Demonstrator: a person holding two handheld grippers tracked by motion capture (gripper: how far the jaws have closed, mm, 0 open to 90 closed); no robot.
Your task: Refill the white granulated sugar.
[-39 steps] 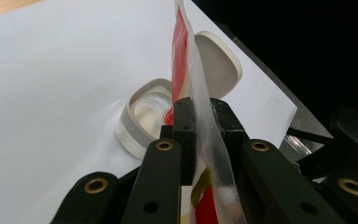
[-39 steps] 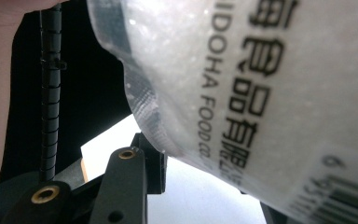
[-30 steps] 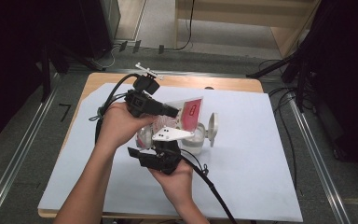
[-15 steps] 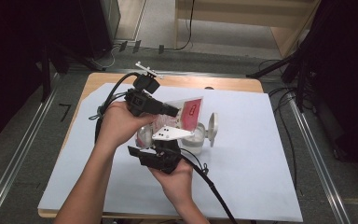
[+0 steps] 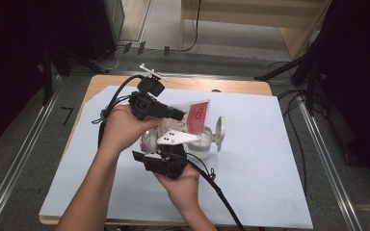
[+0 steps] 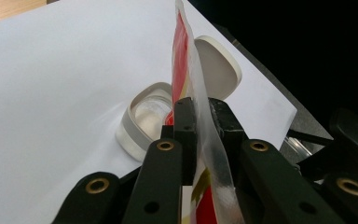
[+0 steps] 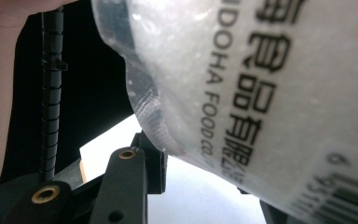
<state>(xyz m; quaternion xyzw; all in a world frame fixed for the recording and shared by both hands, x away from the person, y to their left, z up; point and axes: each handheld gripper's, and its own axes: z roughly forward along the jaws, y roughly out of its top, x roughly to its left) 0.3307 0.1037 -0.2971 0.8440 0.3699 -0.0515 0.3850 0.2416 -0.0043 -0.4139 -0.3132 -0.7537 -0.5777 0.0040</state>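
Nothing shifted since the earlier frames – hands, bag and jar sit as before; only the right jaws narrowed a little, the bag between them.

High view: left gripper [image 5: 177, 114] held above the table [image 5: 241, 87], pointing right, clamped on the edge of the bag [image 5: 192, 118] – red and clear, held upright. Right gripper [image 5: 173, 149] just below, close against the bag's lower part. Beneath both, a clear jar [image 5: 203, 147] standing on the white sheet [image 5: 270, 168], its lid [image 5: 219, 132] flipped open and tilted up at the right. Both hands close together near the table's middle.

Left gripper view: jaws pinched tight on the bag [image 6: 200, 121], its thin edge rising straight up between them. Behind, the open jar [image 6: 144, 119] with its white rim, the lid [image 6: 219, 65] standing up beyond it.

Right gripper view: bag [image 7: 242, 79] very near the lens, translucent, with black print and a barcode corner. Left-hand jaw touching its lower edge; the other jaw barely seen at the bottom right. Held narrow around the bag, though grip cannot be told for certain. Cable [image 7: 50, 93] hanging at the left.
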